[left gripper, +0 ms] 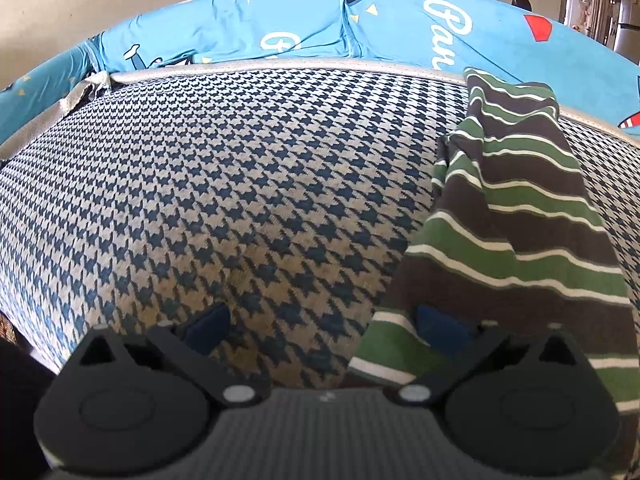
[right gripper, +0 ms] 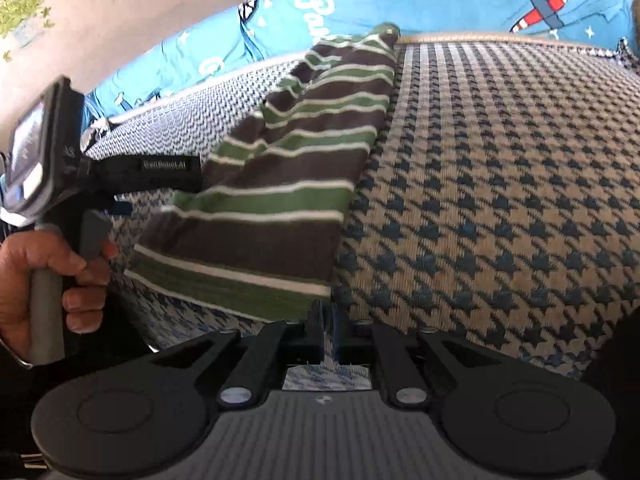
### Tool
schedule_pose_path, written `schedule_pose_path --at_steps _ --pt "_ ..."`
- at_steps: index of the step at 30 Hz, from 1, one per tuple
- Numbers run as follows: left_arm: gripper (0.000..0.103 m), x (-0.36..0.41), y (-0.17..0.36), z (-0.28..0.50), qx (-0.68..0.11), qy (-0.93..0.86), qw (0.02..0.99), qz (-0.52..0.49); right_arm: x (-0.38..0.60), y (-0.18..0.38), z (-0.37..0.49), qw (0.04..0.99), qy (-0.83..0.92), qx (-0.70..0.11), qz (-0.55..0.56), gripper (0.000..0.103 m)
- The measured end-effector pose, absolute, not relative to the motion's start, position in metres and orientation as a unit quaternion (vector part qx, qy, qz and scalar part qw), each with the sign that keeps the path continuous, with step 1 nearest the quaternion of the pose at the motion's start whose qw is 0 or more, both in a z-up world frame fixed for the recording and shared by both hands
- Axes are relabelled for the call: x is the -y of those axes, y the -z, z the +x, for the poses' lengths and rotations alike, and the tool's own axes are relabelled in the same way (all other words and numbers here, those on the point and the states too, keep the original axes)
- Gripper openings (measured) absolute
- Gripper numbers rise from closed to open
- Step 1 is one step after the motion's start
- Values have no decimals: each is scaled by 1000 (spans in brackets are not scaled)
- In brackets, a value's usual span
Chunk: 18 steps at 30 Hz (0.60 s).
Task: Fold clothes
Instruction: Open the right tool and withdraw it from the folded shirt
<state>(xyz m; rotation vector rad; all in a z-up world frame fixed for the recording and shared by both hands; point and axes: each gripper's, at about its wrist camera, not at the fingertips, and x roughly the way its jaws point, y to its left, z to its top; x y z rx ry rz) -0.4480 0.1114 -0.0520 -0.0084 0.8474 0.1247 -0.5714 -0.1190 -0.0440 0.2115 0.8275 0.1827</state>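
A garment with green, brown and white stripes [left gripper: 520,208] lies folded lengthwise on the houndstooth cushion [left gripper: 224,184]. My left gripper [left gripper: 324,330] is open, its jaws wide apart. One blue pad hovers over bare cushion, and the other sits over the garment's near left edge. In the right wrist view the striped garment [right gripper: 280,184] runs away from the camera. My right gripper [right gripper: 326,320] is shut on the garment's near right corner. A person's hand [right gripper: 24,280] holds the left gripper's handle at the left.
A bright blue sheet [left gripper: 400,24] printed with aeroplanes and white lettering covers the raised back behind the cushion. A pale piped seam [left gripper: 280,66] marks the cushion's far edge. A cream wall [right gripper: 120,20] stands beyond.
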Motion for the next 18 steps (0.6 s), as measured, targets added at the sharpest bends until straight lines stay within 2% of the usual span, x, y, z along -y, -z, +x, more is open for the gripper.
schedule_pose_path --at_steps 10,18 --pt "103 -131 53 -446 -413 -122 902 -29 119 43 -572 912 -85 -390 91 8" --pt "103 -113 40 -448 -363 -80 928 -23 130 43 -569 914 -56 -383 124 9"
